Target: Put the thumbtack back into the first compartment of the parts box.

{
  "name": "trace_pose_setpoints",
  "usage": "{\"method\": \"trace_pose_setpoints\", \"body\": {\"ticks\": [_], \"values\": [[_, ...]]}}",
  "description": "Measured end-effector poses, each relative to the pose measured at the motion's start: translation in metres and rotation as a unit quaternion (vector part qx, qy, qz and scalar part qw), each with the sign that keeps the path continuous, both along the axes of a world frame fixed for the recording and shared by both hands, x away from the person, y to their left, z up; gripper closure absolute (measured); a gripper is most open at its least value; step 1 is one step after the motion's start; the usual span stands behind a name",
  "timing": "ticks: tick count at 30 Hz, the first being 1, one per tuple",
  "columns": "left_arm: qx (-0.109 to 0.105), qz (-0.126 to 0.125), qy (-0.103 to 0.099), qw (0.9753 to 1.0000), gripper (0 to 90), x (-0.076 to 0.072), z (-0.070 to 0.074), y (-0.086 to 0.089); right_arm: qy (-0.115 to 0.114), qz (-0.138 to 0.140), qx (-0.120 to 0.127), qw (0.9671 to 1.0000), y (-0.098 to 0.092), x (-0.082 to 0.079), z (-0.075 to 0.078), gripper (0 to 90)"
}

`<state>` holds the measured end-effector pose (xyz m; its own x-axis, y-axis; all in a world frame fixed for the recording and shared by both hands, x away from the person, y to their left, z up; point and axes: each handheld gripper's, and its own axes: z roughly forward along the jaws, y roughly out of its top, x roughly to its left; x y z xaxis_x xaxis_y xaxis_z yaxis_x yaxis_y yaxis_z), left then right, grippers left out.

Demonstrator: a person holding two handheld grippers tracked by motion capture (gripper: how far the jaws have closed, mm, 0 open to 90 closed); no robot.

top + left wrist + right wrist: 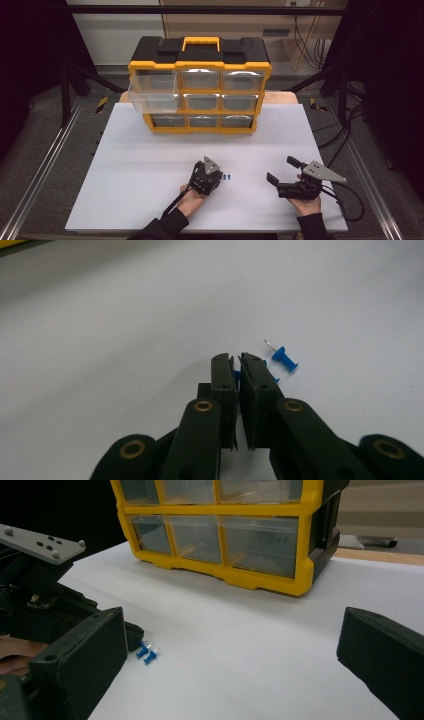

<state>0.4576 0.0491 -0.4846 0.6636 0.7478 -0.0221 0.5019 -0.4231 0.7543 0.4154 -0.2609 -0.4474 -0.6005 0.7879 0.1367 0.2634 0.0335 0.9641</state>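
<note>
On the left of the white tabletop [150, 165], your left hand-held gripper [216, 176] rests low on the surface. Its jaws are nearly together and pinch one blue push pin [237, 376] between them; in the left gripper view only a sliver of blue shows in the narrow gap.

Just to the right of those jaw tips lies a second blue push pin [285, 359], loose on the tabletop. It is on its side, with its long axis running diagonally, the metal point aimed up and away from the jaws and the wider blue head toward them. From above, the pins [228, 177] sit just off the left gripper's tip, toward the right.

Further right, well apart from the pins, your right hand-held gripper [282, 173] sits with its jaws spread wide, holding nothing. The left gripper is by far the nearer to the loose pin.

At the back of the tabletop stands a yellow and black drawer organiser [200, 85], its upper left clear drawer [152, 92] pulled out.
</note>
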Motion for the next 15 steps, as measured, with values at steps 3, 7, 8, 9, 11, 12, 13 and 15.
{"method": "trace_pose_setpoints", "body": {"ticks": [3, 7, 8, 9, 11, 12, 13, 15], "values": [[-0.007, -0.002, 0.002, 1.0000, 84.9, 0.001, 0.001, 0.003, 0.004, 0.002, 0.003, 1.0000, 0.001, 0.000, 0.000, 0.5], [-0.014, -0.008, -0.009, 0.9998, 84.9, 0.000, 0.005, 0.011, 0.004, 0.000, -0.001, 1.0000, 0.000, 0.000, 0.000, 0.5], [-0.016, -0.015, -0.014, 0.9997, 84.9, 0.001, 0.007, 0.014, 0.002, 0.002, -0.002, 1.0000, 0.000, 0.000, 0.000, 0.5], [-0.018, -0.005, -0.005, 0.9998, 85.0, -0.002, 0.009, 0.017, 0.004, 0.000, -0.002, 1.0000, 0.000, 0.000, 0.000, 0.5], [-0.024, -0.003, -0.006, 0.9997, 84.9, -0.002, 0.015, 0.023, 0.005, 0.002, -0.001, 1.0000, 0.000, 0.000, 0.000, 0.5], [-0.028, -0.002, -0.008, 0.9996, 84.9, -0.002, 0.018, 0.026, 0.003, 0.001, -0.002, 1.0000, 0.000, 0.000, 0.000, 0.5], [-0.032, -0.001, -0.011, 0.9994, 84.9, -0.002, 0.021, 0.029, 0.002, 0.002, -0.004, 1.0000, 0.000, 0.000, 0.000, 0.5], [-0.039, 0.000, -0.017, 0.9991, 84.9, -0.003, 0.028, 0.035, 0.000, 0.003, -0.007, 1.0000, 0.000, 0.001, -0.001, 0.5]]}}
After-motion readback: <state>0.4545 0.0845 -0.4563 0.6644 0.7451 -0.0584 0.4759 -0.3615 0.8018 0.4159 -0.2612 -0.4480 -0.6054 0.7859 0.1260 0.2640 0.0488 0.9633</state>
